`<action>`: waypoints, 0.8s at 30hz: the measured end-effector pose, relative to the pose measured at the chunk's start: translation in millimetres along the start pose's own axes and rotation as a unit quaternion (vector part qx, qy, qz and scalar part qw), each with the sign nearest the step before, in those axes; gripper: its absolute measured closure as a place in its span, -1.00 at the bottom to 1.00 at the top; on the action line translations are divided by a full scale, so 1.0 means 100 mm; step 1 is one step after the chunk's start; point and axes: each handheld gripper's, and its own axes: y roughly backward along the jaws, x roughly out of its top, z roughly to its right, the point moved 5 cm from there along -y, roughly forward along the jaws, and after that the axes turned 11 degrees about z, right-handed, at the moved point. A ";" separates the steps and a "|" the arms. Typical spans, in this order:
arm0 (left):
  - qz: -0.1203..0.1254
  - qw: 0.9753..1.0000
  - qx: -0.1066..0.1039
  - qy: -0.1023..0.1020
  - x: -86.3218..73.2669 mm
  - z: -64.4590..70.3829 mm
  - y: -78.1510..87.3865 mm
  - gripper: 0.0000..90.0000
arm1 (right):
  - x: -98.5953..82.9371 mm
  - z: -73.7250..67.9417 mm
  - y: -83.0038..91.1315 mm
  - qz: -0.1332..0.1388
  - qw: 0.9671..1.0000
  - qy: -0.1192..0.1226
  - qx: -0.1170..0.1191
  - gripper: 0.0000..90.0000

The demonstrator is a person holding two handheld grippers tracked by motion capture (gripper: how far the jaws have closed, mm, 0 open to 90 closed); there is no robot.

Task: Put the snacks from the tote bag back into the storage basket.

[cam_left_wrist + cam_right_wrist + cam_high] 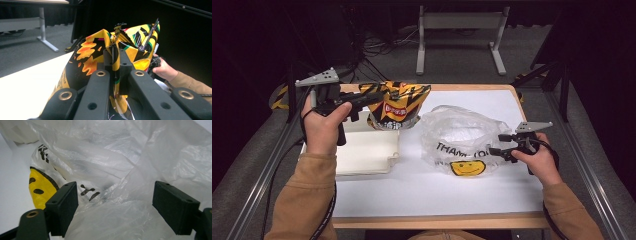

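White table [427, 190] under everything. Clear plastic bag [459, 137], smiley print, slumped right of centre on table. Yellow-black chip bag [397, 105] up off table at back left, above far edge of white foam tray [367, 152]. Left gripper [362, 100] clamped tight on chip bag's top edge, foil pinched between closed jaws, bag dangling below. Right gripper [498, 145] low at plastic bag's right side, jaws spread wide, loose film bunched between them, nothing gripped.
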 end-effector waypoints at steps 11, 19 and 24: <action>-0.001 1.000 0.028 0.013 -0.08 -0.16 0.21 0.97 | -0.01 -0.01 0.00 -0.001 1.000 0.001 0.000 -0.53; 0.001 0.999 0.049 0.017 -0.12 -0.28 0.35 0.97 | -0.02 -0.03 -0.02 -0.005 1.000 0.002 0.000 -0.53; -0.005 0.998 0.059 0.020 -0.18 -0.33 0.39 0.97 | -0.02 -0.03 -0.02 -0.003 1.000 0.002 -0.001 -0.53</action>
